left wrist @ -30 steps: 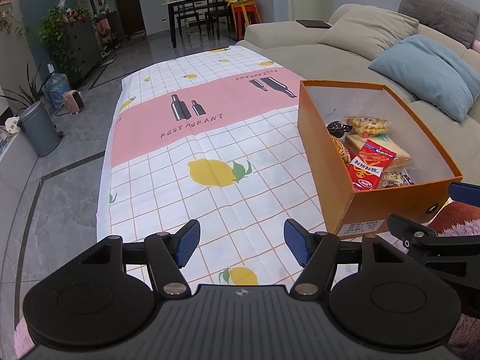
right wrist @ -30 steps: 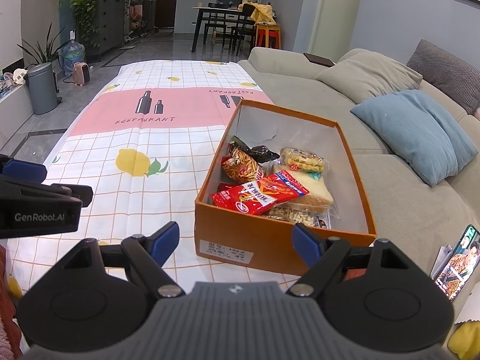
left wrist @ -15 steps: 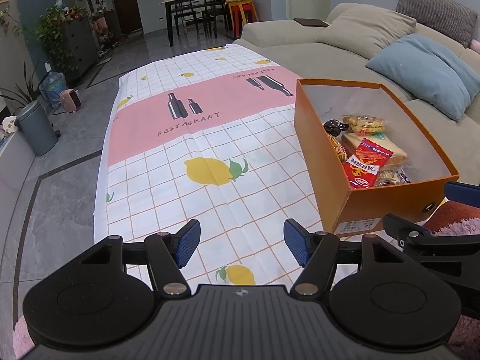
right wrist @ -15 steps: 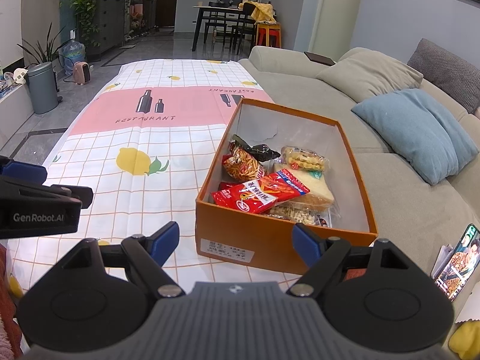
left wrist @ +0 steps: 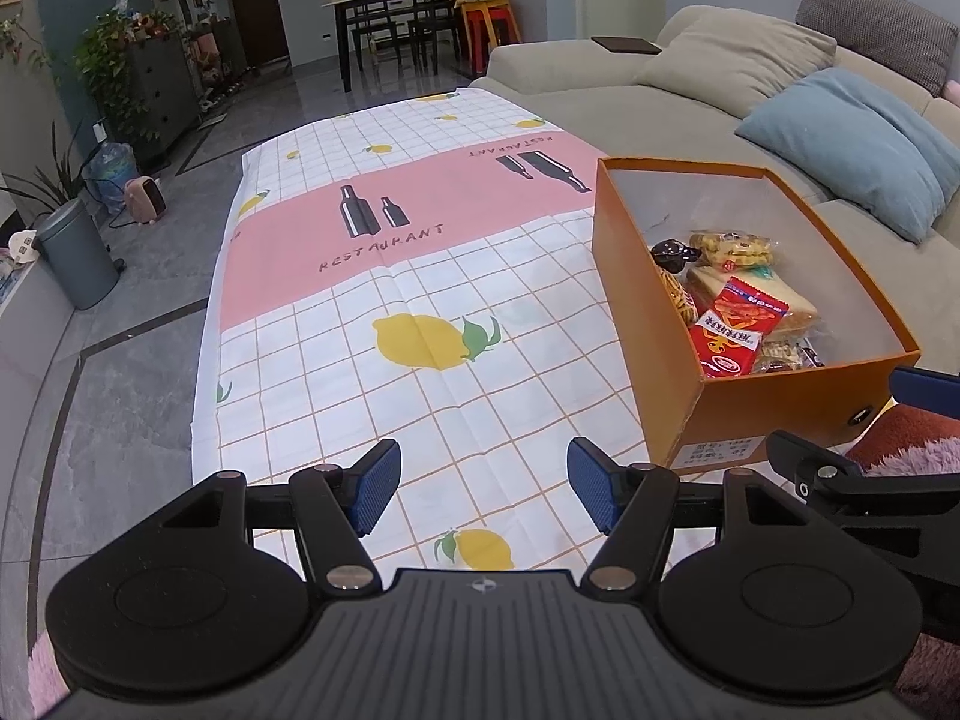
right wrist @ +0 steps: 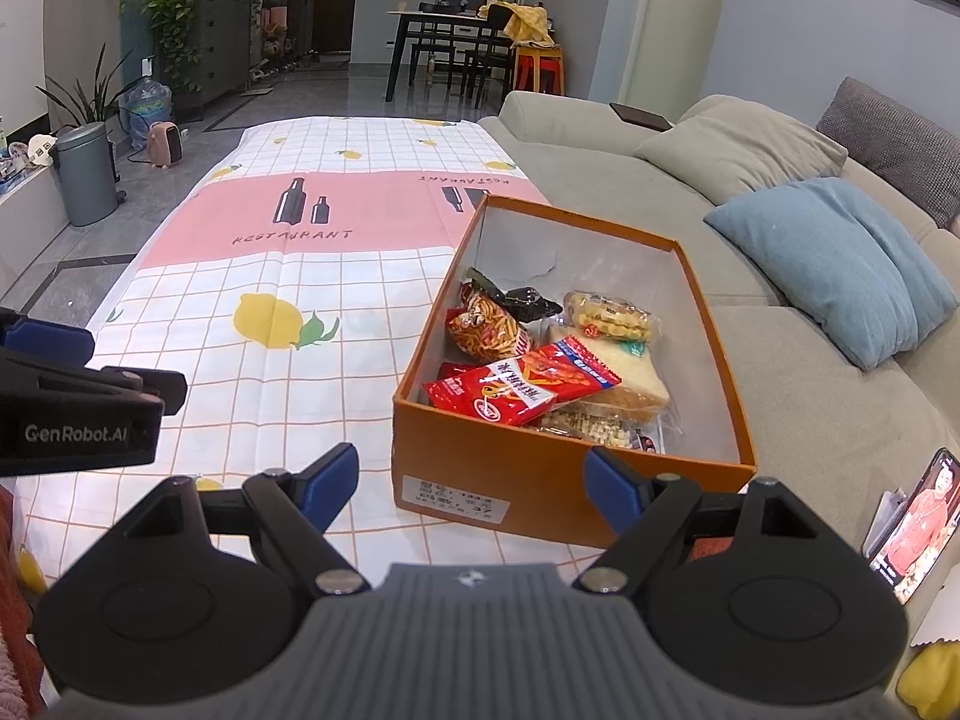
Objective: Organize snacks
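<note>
An orange box [right wrist: 528, 480] [left wrist: 768, 396] sits on the right part of a table covered by a checked lemon cloth [left wrist: 408, 300] [right wrist: 270, 324]. Inside lie several snacks: a red packet [right wrist: 522, 387] [left wrist: 735, 330], a sliced bread pack [right wrist: 630, 372], a bag of round biscuits [right wrist: 612, 315] and an orange chip bag [right wrist: 486, 330]. My left gripper [left wrist: 483, 495] is open above the near cloth, left of the box. My right gripper [right wrist: 471, 480] is open just before the box's near wall. Neither holds anything.
A beige sofa [right wrist: 750, 276] with a blue cushion [right wrist: 834, 258] runs along the table's right side. A phone [right wrist: 912, 522] lies at the near right. A grey bin [left wrist: 78, 252] stands on the floor at left; a dining table [right wrist: 456, 42] stands far back.
</note>
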A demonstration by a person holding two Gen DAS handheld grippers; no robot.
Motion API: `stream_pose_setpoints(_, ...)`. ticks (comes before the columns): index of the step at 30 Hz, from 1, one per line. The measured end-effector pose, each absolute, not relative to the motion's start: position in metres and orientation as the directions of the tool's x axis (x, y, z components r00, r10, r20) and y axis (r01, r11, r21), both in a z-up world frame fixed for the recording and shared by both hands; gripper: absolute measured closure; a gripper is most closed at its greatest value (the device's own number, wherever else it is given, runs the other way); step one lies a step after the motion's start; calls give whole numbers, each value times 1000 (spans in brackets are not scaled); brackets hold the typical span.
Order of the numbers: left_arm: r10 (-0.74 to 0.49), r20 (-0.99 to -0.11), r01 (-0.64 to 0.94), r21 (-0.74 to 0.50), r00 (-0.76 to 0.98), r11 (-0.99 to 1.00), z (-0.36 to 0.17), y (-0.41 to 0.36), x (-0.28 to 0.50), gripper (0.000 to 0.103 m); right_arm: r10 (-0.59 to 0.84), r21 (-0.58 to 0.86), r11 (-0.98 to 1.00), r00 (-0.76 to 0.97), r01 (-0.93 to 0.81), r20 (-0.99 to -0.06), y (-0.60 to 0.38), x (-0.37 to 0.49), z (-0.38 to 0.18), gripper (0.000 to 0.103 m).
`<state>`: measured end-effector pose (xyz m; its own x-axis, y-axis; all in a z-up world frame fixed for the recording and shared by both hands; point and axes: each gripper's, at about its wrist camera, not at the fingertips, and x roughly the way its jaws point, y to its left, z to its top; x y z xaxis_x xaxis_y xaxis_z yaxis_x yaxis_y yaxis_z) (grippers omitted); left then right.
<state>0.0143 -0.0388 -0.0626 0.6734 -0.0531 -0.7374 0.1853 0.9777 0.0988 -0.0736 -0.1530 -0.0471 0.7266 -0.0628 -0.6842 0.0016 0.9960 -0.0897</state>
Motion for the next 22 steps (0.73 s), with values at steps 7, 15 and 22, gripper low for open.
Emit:
stream_pose_setpoints(7,-61,-738,187,89,672,978,-62,-39,14,29,-61,-93,996,726,-3,-685,-152,-73,-47,22)
stream_pose_setpoints(15,13,-722,130,142,691,981,-58,-42,15,28,-61,-99,995,728,-9,-683,-153,-74,-47,22)
stream_pose_setpoints(22,8,-728,136,138,686,981,-60,-42,15,28,-61,-100,995,728,-12,-683,-153,-73,-47,22)
